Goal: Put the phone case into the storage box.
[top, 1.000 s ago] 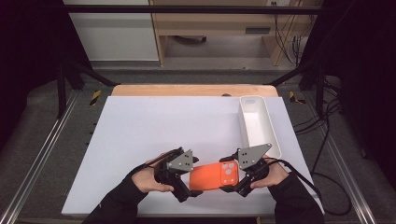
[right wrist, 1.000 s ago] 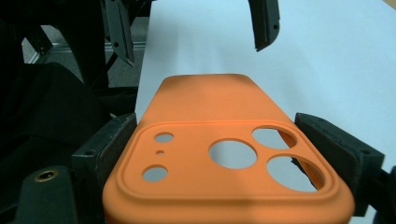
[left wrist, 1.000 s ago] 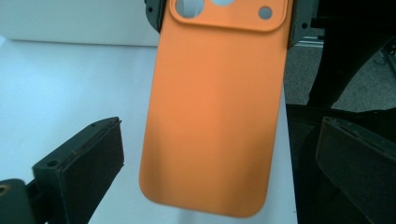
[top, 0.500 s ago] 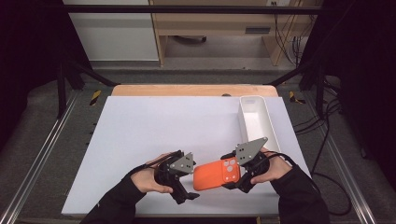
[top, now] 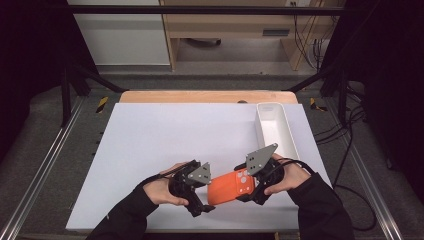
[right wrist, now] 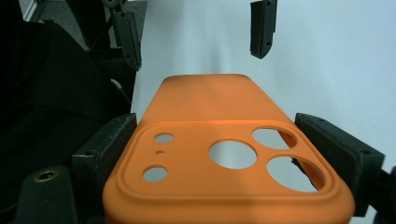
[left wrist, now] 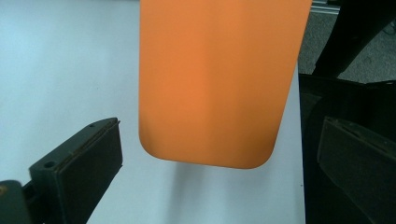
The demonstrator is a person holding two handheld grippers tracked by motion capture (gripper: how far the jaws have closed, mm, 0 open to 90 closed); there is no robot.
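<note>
An orange phone case (top: 227,187) with camera cut-outs is held just above the white table (top: 150,140), near its front edge. My right gripper (top: 256,186) is shut on the case's camera end (right wrist: 224,186), with a jaw pressing on each long side. My left gripper (top: 201,199) faces it from the left and is open. In the left gripper view the plain end of the case (left wrist: 210,88) hangs between and ahead of the wide-apart jaws of the left gripper (left wrist: 219,179), touching neither. The right gripper view shows the left gripper (right wrist: 194,32) beyond the case's far end.
A long white tray (top: 275,127) stands at the table's right side, behind my right hand. A wooden strip (top: 200,96) runs along the far edge. Metal rails flank the table, and cables lie on the floor to the right.
Both hands have drifted slightly toward the table's near edge. The case has stayed in the right gripper, and the left gripper has eased a little away from its end.
</note>
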